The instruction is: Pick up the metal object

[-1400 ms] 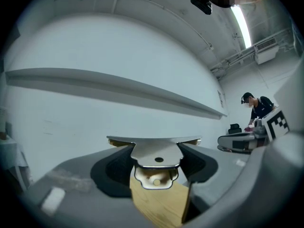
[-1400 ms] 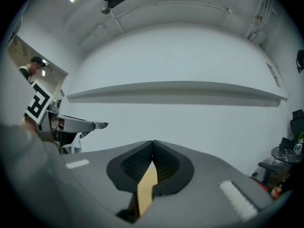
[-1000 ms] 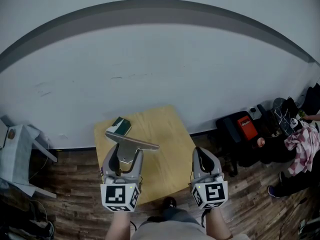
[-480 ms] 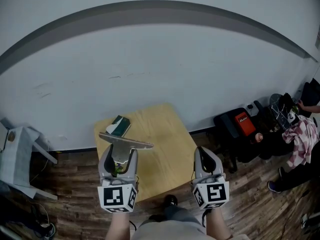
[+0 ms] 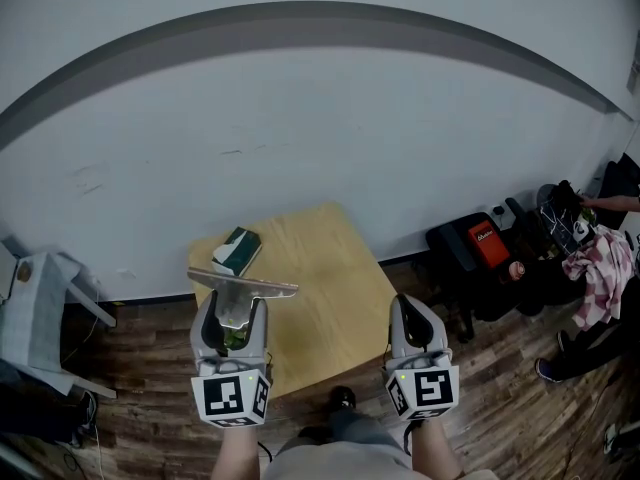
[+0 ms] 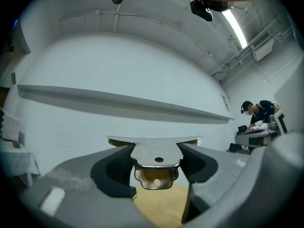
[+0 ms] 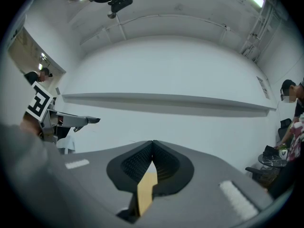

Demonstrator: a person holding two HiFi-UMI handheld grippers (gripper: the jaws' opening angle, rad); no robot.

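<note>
The metal object is a flat T-shaped steel plate with a bent tab below it. My left gripper is shut on its stem and holds it level, above the near left part of the wooden table. In the left gripper view the plate sits clamped between both pads, its wide bar across the fingertips of the left gripper. My right gripper hovers over the table's near right corner, shut with nothing in it; in its own view the right gripper has its pads touching.
A small green box lies at the table's far left. A white chair stands left of the table. Black bags, one with a red patch, and a person with clothes are at the right. A grey wall rises behind.
My left gripper and the metal plate have drifted left in the picture and away from the green box. The right gripper has barely shifted in the picture.
</note>
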